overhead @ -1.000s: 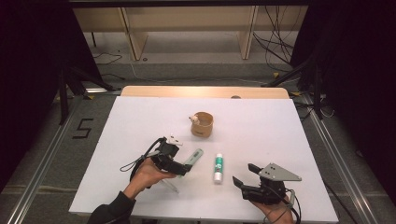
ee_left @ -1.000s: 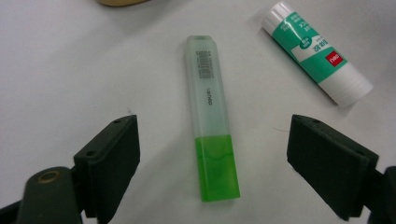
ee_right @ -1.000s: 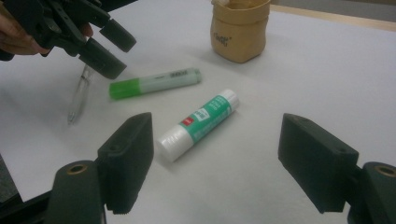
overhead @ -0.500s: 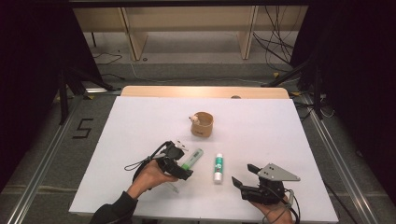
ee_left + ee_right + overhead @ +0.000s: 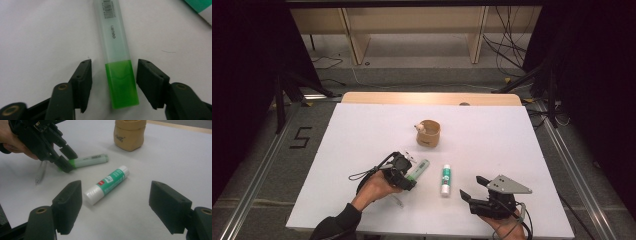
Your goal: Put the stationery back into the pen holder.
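The left gripper, its jaws just closing but not yet touching, straddles the green cap end of the highlighter lying flat on the table, so gripping and lifting remain, while the right gripper rests wide open.

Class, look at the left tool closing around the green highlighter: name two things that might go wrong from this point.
1. The left tool, whose jaws have just been closing, straddles only the highlighter's green cap end, pads not yet touching; lifted there, the long body may tip or slip.
2. A clear pen lies close beside that tool, so a jaw might nudge it.
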`<move>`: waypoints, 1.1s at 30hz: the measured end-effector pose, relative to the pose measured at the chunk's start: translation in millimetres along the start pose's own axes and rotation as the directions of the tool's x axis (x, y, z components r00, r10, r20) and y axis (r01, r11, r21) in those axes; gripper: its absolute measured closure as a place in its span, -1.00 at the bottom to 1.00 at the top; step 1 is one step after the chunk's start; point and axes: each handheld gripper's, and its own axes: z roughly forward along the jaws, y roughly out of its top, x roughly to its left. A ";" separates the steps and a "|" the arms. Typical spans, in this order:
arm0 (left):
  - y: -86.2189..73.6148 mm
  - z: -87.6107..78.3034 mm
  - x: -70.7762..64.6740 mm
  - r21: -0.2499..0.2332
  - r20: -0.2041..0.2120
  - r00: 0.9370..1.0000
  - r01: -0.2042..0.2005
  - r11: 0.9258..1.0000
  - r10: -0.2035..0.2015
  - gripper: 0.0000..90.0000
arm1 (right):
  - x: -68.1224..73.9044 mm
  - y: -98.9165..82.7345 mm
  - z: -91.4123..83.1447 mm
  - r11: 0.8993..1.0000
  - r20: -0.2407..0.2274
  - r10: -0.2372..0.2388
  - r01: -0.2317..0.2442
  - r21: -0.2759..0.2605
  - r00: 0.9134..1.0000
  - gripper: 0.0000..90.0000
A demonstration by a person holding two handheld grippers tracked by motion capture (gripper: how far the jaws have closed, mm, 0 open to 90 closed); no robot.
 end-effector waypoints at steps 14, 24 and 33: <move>0.9 -1.5 1.3 -0.003 0.025 1.000 0.002 1.000 -0.002 0.48 | 3.8 -0.2 6.8 1.000 -0.005 -0.010 0.010 0.017 1.000 -0.38; -0.8 -24.3 10.4 0.029 0.112 0.993 -0.035 0.999 0.031 0.48 | 15.4 10.2 7.2 0.997 -0.028 -0.082 0.081 -0.018 0.996 -0.39; 1.7 -54.8 -1.0 0.057 0.194 0.974 -0.133 0.989 0.120 0.48 | 47.8 21.7 18.3 0.961 -0.047 -0.275 0.274 -0.025 0.960 -0.40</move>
